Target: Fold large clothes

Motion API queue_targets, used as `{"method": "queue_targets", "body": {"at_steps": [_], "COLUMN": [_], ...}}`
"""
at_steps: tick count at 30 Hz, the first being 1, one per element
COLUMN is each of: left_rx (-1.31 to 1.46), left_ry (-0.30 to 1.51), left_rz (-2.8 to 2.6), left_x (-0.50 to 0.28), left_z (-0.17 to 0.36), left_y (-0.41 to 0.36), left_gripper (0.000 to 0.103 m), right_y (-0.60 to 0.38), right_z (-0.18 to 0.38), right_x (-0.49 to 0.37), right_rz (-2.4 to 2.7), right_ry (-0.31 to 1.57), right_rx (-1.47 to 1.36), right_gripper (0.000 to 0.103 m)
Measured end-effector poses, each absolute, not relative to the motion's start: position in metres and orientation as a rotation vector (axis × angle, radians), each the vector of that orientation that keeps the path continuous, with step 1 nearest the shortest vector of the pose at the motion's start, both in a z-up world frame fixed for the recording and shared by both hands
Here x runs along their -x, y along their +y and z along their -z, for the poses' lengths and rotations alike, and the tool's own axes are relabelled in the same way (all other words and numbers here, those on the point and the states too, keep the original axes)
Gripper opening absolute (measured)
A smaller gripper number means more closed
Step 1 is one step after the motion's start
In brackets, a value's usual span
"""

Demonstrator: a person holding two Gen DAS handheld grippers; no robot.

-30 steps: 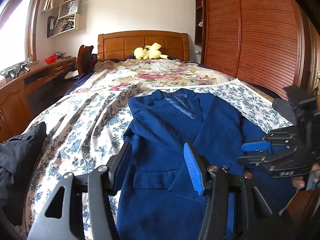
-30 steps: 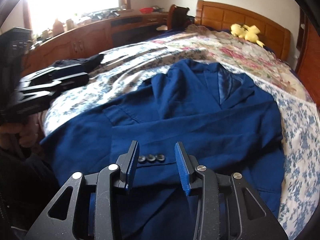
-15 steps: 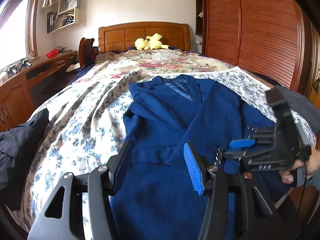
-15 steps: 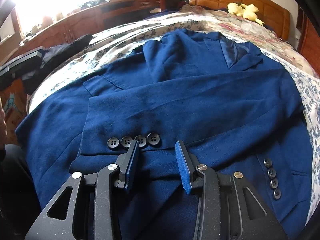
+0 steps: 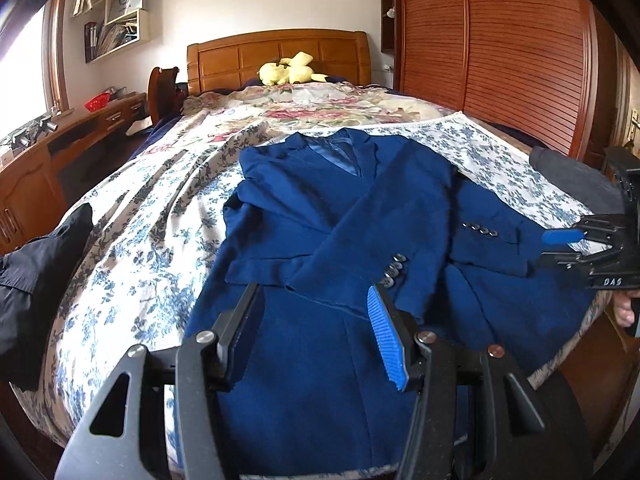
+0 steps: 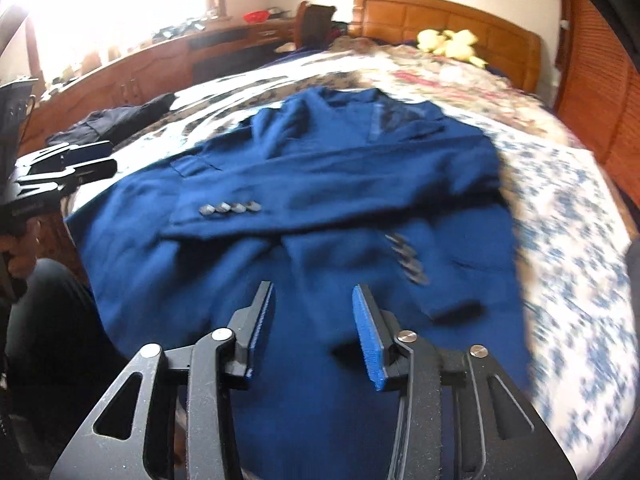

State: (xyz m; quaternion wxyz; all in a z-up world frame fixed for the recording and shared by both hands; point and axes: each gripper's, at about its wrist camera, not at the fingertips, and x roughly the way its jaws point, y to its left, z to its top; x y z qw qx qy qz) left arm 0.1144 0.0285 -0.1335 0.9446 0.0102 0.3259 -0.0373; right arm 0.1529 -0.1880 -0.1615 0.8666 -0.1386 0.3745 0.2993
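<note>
Two sleeves are lying crossed over the blue jacket (image 5: 344,216) spread on the bed (image 5: 152,216). The left gripper (image 5: 316,332) is being held half-spread, empty; the right gripper (image 6: 312,328) is being opened, nothing between. The hem is judged next for gripping; its near edge is cut off, and the right view is blurred.
</note>
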Motion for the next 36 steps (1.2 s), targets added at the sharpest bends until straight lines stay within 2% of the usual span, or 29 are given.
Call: {"method": "queue_targets", "body": {"at_steps": [3,18,31,36], "left_rx": [-0.026,-0.030,0.022,0.044], "left_ry": [0.680,0.763,0.854,0.875], "left_rz": [0.071,-0.023,-0.047,-0.009], "left_x": [-0.111,-0.114,-0.130,-0.133], "left_z": [0.136,0.152,0.189,0.201], "left_y": [0.028,0.061,0.109,0.118], "left_gripper": [0.053,0.053,0.053,0.054], "right_y": [-0.221,-0.311,-0.323,-0.321], "right_z": [0.163,0.187,0.202,0.201], "right_x": [-0.146,-0.146,-0.148,-0.148], "right_rz": [-0.565,-0.444,-0.447,-0.435], "right_ry": [0.792,0.883,0.899,0.908], "right_rx": [0.286,0.205,0.140,0.130], "right_gripper": [0.055,0.055,0.056,0.053]}}
